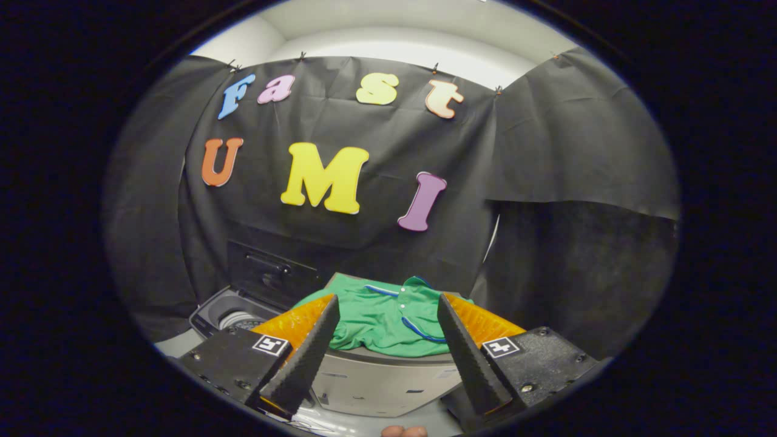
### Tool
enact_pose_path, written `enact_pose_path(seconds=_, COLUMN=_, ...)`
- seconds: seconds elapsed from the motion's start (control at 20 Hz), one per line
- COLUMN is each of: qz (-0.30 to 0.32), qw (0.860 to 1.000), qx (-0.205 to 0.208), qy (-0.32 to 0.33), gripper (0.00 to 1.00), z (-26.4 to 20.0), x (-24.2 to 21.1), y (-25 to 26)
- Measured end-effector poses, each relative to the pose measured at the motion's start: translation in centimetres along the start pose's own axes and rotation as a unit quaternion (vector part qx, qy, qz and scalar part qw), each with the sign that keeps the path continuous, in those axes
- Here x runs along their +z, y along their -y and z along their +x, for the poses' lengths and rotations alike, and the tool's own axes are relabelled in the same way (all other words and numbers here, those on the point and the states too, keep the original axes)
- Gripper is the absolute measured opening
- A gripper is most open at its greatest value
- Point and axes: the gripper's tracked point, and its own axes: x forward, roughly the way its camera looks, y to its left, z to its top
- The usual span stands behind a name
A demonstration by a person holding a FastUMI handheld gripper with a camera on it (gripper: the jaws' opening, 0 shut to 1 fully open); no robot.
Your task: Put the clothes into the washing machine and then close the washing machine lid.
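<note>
The polo shirt is bright green, with blue-and-white trim along its collar and placket and small white buttons. The tongs, standing apart with the shirt seen between them, have black ribbed fingers backed in orange, and each black mount carries a white tag printed with a black square pattern. The washing machine is pale grey, its raised lid dark, almost black, and its drum silvery with perforations.

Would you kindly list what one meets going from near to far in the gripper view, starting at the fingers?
Open gripper fingers → grey box edge → green shirt lying on it, between the fingertips → black cloth wall. Beside the box, beyond the left finger: washing machine opening, lid raised.
</note>
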Motion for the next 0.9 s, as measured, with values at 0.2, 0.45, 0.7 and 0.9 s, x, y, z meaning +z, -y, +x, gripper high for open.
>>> enact_pose_path(seconds=0.2, qz=-0.004, qw=0.998, qx=0.011, qy=-0.067, gripper=1.00, z=8.2, x=-4.8, y=1.0)
enact_pose_path(seconds=0.45, qz=0.010, qw=0.991, qx=0.009, qy=-0.130, gripper=1.00, z=15.0, x=-8.9, y=2.2)
enact_pose_path(seconds=0.7, qz=0.074, qw=0.979, qx=0.001, qy=-0.192, gripper=1.00, z=18.3, x=-11.8, y=3.0)
enact_pose_path(seconds=0.9, qz=0.102, qw=0.974, qx=-0.003, qy=-0.201, gripper=1.00, z=18.4, x=-12.1, y=3.2)
